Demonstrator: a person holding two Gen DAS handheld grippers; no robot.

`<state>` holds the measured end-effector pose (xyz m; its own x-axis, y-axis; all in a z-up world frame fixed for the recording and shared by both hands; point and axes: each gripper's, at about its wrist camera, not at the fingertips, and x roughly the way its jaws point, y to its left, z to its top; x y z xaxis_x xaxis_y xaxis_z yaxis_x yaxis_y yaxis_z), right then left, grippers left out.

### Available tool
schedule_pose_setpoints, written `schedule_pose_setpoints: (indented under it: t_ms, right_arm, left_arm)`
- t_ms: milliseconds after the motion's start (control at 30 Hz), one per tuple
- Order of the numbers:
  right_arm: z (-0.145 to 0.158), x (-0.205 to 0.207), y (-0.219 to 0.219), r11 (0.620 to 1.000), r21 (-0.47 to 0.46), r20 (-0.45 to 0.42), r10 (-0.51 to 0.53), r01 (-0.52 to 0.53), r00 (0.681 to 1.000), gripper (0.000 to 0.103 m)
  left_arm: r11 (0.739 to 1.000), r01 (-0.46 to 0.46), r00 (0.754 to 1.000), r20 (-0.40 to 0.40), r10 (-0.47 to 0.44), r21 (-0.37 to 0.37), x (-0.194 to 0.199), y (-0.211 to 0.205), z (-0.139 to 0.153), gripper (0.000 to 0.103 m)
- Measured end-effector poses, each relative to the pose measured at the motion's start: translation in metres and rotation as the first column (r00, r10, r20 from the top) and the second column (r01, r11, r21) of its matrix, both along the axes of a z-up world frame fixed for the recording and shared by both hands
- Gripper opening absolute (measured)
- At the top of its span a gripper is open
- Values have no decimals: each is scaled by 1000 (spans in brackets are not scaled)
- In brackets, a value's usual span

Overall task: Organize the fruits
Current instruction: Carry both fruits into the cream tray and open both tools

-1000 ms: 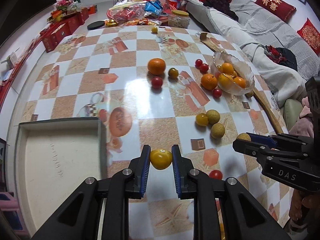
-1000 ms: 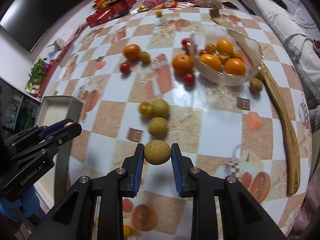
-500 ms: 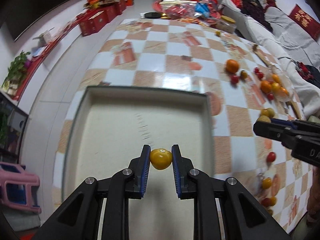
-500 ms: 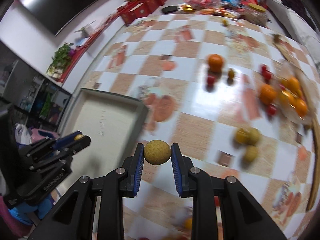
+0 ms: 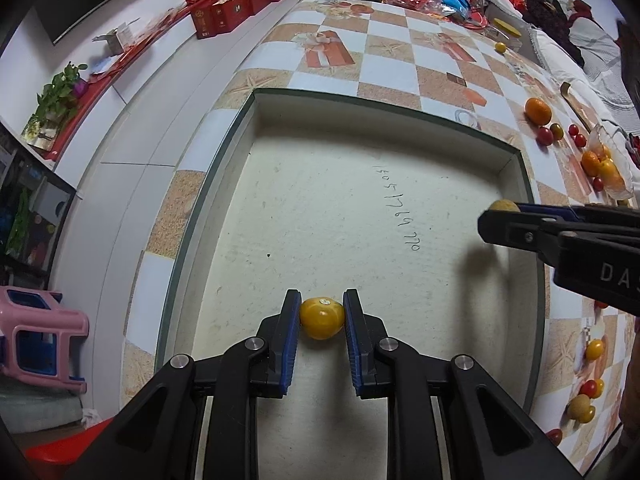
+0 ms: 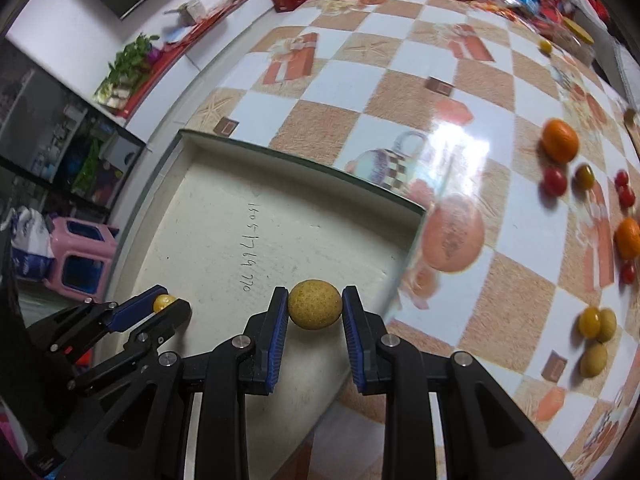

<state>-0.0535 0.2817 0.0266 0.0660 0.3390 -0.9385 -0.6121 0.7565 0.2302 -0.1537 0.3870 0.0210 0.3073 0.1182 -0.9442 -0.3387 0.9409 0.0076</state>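
My left gripper (image 5: 321,318) is shut on a small yellow tomato (image 5: 322,317) and hangs over the near part of a shallow cream box (image 5: 360,216). My right gripper (image 6: 315,309) is shut on a speckled tan round fruit (image 6: 315,309) above the box's right side (image 6: 280,216). In the left wrist view the right gripper (image 5: 500,210) reaches in from the right with the tan fruit (image 5: 505,205) at its tip. The right wrist view shows the left gripper (image 6: 166,306) low on the left, holding the yellow tomato (image 6: 163,302).
Loose fruit lies on the checked tablecloth (image 6: 400,80) to the right: an orange (image 6: 560,140), red cherry tomatoes (image 6: 554,181), tan and yellow fruits (image 6: 598,324). A glass bowl (image 5: 608,164) holds oranges. A pink stool (image 5: 36,332) stands on the floor; red boxes (image 5: 228,8) line the far left.
Both grippers have swung left from the fruit-strewn tablecloth to above the cream box and sunk a little, each keeping its fruit. The box fills more of both views.
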Motion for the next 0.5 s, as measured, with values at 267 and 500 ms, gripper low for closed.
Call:
schedule_pose_setpoints:
  t_ms: [267, 500]
  right_arm:
    - [-13, -10, 17, 994, -90, 17, 71, -69, 997, 35]
    - [6, -9, 15, 999, 0, 23, 54, -54, 998, 84]
  left_arm:
    - [999, 31, 1000, 4, -31, 27, -3, -4, -2, 29]
    - [996, 28, 1000, 1, -28, 82, -10, -2, 0, 80]
